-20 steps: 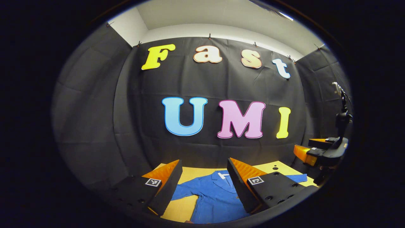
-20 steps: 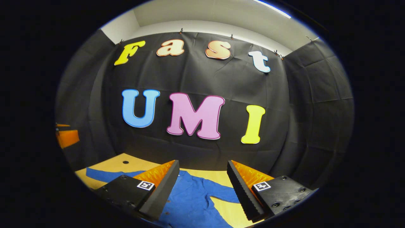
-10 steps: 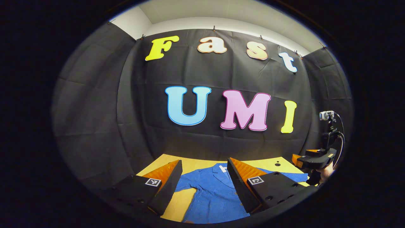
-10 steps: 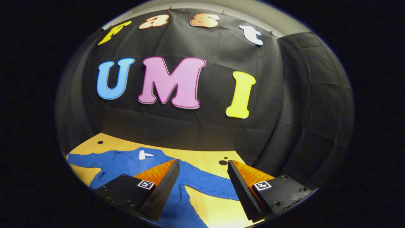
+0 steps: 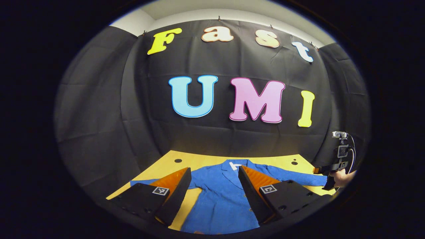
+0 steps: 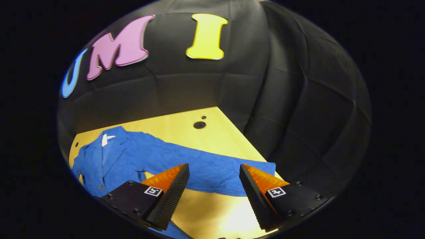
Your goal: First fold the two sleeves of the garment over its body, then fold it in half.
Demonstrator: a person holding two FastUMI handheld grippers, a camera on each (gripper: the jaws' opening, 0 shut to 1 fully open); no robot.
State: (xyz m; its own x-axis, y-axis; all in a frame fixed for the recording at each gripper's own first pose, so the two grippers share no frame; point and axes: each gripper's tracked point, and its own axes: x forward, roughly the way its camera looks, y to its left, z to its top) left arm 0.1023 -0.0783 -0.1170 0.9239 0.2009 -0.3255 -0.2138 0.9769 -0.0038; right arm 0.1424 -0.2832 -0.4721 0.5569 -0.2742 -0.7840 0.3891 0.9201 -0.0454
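- Flat on the yellow table [image 5: 206, 161] lies the blue shirt [image 5: 222, 199], collar toward the black wall [image 5: 99, 116], both sleeves spread out to the sides, nothing folded yet.
- A white tag [image 5: 235, 165] shows at the collar in the left gripper view; the same tag appears at the neck in the right gripper view.
- Left gripper [image 5: 214, 179]: fingers spread apart, nothing between them, held above the shirt's body. Between the fingers the shirt's front and a row of buttons [image 5: 247, 196] can be seen.
- One sleeve [image 5: 146, 182] reaches out past the left finger of that gripper toward the table's edge.
- Right gripper [image 6: 214, 174]: fingers also parted and holding nothing, above the other sleeve [image 6: 206, 169], near its cuff end. Whether the tips touch the cloth I cannot tell.
- That sleeve runs across the table from the shirt's shoulder to a cuff close to the table's right edge, in the right gripper view.
- Two dark holes [image 6: 199, 124] sit in the tabletop beyond the sleeve.
- At the far right of the left gripper view, the right gripper shows low over the sleeve's end, with a hand [image 5: 342, 179] on its grip and a small camera [image 5: 339, 134] on top.
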